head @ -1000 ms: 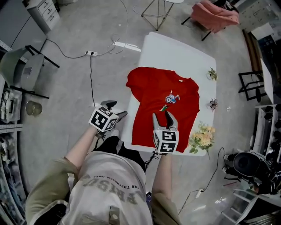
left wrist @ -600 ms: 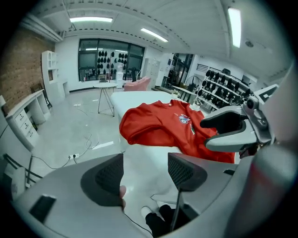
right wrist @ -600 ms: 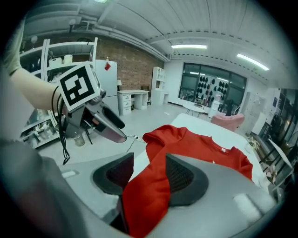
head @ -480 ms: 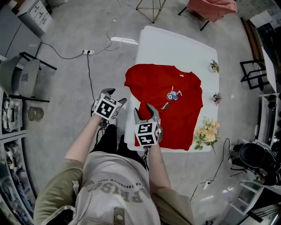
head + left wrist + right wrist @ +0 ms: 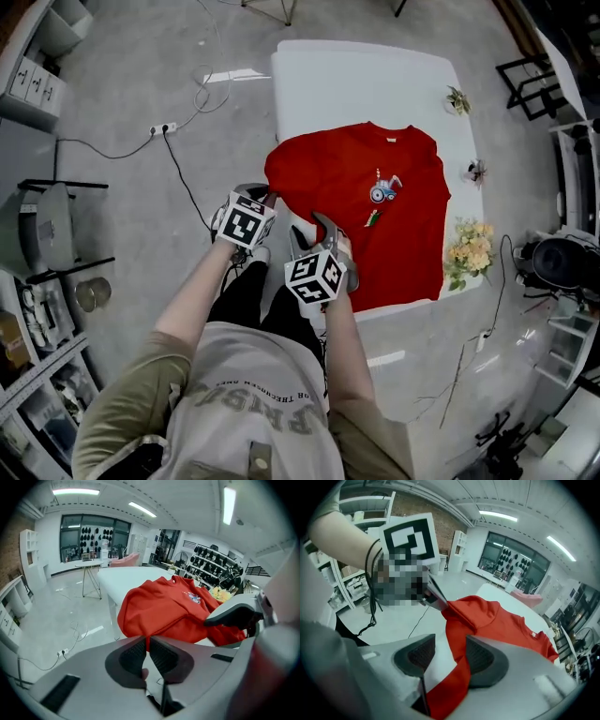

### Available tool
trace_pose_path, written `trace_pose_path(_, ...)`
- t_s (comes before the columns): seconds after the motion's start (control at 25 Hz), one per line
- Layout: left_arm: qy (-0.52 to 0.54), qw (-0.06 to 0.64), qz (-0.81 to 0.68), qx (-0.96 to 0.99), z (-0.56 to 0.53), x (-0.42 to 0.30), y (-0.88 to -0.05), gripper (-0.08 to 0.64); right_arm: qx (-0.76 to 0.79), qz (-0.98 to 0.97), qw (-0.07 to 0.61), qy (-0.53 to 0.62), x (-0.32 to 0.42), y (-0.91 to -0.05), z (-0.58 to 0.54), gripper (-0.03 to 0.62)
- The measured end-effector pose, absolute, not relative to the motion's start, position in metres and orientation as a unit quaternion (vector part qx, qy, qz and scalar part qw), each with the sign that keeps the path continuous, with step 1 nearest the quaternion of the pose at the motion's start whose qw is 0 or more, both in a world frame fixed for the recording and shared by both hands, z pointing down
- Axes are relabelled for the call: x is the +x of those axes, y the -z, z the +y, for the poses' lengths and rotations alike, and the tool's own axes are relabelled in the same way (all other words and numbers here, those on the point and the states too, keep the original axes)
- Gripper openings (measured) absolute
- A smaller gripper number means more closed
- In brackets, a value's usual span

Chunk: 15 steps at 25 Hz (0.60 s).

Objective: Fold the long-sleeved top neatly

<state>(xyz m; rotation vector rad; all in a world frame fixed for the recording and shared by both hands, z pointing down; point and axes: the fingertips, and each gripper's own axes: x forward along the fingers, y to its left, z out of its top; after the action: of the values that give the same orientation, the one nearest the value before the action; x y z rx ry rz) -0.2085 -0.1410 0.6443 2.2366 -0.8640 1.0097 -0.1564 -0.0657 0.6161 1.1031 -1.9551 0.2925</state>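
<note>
The red long-sleeved top [image 5: 375, 216] lies spread on the white table [image 5: 356, 84], chest print facing up. My left gripper [image 5: 269, 199] is at the top's left edge, by the table side. Its jaws have just been closing and now pinch a thin fold of the red fabric [image 5: 173, 606] at the left gripper [image 5: 147, 640]. My right gripper [image 5: 323, 230] hovers over the near left part of the top. In the right gripper view the right gripper [image 5: 449, 644] stands open, with a strip of the red top [image 5: 497, 620] running between its pads, close to the right one.
A bunch of pale flowers [image 5: 469, 253] lies at the table's right edge, with two small plants [image 5: 457, 98] [image 5: 476, 171] further back. A cable and power strip [image 5: 164, 128] lie on the floor at the left. I stand at the table's near corner.
Both grippers moved toward the top's near left side. The left gripper came from beside the table to the fabric's edge and closed on it. The right one slid left along the hem.
</note>
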Motion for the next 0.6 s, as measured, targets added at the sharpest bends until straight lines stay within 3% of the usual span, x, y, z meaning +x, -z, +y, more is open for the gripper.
trace_pose_path(0.28, -0.361, 0.21, -0.24, 0.876, -0.141, -0.205, -0.577, 0.026, 0.459, -0.748, 0.469, -0.1, -0.152, -0.632, -0.071, 0.2)
trace_pose_path(0.4, -0.363, 0.203, -0.208, 0.885, -0.136, -0.195, -0.549, 0.026, 0.463, -0.725, 0.506, -0.065, -0.146, -0.634, -0.072, 0.133)
trace_pose_path(0.56, -0.361, 0.193, -0.211, 0.888, -0.145, -0.185, -0.536, 0.026, 0.431, -0.707, 0.56, -0.022, -0.147, -0.642, -0.072, 0.116)
trace_pose_path(0.6, -0.365, 0.187, -0.215, 0.886, -0.149, -0.183, -0.538, 0.026, 0.421, -0.705, 0.571, -0.018, -0.149, -0.645, -0.069, 0.075)
